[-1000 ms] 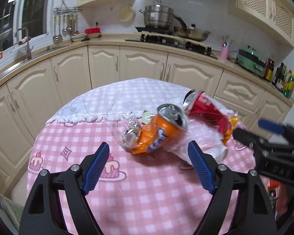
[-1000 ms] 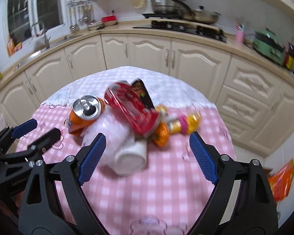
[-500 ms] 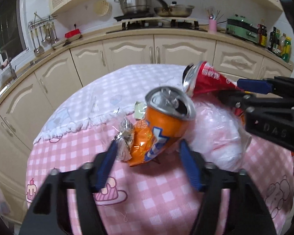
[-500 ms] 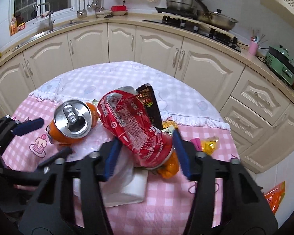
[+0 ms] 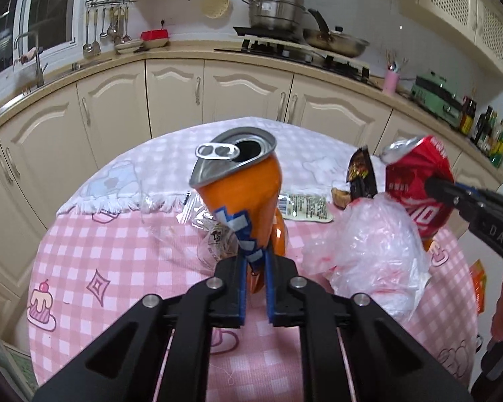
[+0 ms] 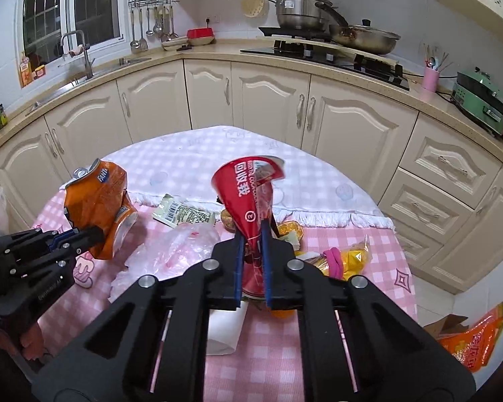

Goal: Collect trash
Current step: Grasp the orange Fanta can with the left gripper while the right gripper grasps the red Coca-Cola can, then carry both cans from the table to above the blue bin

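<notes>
Blue-padded left gripper (image 5: 254, 261) has just closed, crushing an orange can (image 5: 239, 197); the right gripper (image 6: 252, 254) likewise pinches a red can (image 6: 251, 194). Both seem lifted above the round pink-checked table (image 6: 318, 351), wrappers (image 6: 181, 214) beneath, bare cloth toward its far edge.

Crushed can (image 5: 241, 197) left of plastic bag (image 5: 369, 248); second can (image 5: 419, 184) right — wrapper (image 5: 301, 206) behind, on table (image 5: 117, 254).
</notes>
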The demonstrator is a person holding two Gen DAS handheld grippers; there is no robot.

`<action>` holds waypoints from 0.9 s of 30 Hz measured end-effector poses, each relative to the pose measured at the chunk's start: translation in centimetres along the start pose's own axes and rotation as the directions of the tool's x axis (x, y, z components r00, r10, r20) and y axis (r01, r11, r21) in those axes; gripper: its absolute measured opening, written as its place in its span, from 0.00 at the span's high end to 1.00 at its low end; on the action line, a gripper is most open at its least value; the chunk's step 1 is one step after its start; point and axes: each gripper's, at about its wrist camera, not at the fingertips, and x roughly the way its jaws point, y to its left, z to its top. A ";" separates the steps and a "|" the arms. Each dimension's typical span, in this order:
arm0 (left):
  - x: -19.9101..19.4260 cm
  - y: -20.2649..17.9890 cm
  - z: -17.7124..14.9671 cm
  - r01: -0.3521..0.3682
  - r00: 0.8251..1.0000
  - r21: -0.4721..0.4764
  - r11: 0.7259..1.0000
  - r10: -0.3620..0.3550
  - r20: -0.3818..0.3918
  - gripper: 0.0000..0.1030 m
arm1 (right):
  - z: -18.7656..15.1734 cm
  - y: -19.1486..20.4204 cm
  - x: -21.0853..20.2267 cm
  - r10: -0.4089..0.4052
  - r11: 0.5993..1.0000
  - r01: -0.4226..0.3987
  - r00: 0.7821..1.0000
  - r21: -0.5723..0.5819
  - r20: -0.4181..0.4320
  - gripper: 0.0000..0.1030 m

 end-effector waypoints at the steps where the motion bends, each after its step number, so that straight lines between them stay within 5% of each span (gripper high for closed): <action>1: -0.3 0.1 0.0 0.008 1.000 -0.004 1.000 -0.008 0.012 0.92 | 0.0 0.0 -0.2 0.004 1.000 -0.004 1.000 0.007 0.006 0.91; 19: -6.7 -4.3 0.3 0.125 0.977 0.064 0.990 -0.134 0.163 0.93 | 0.0 -2.1 -7.3 0.042 0.993 -0.055 0.992 0.104 0.122 0.91; 27: -7.5 -6.3 -1.0 0.113 0.980 0.094 0.989 -0.127 0.155 0.94 | -1.4 -3.2 -10.1 0.020 0.991 -0.038 0.990 0.125 0.138 0.91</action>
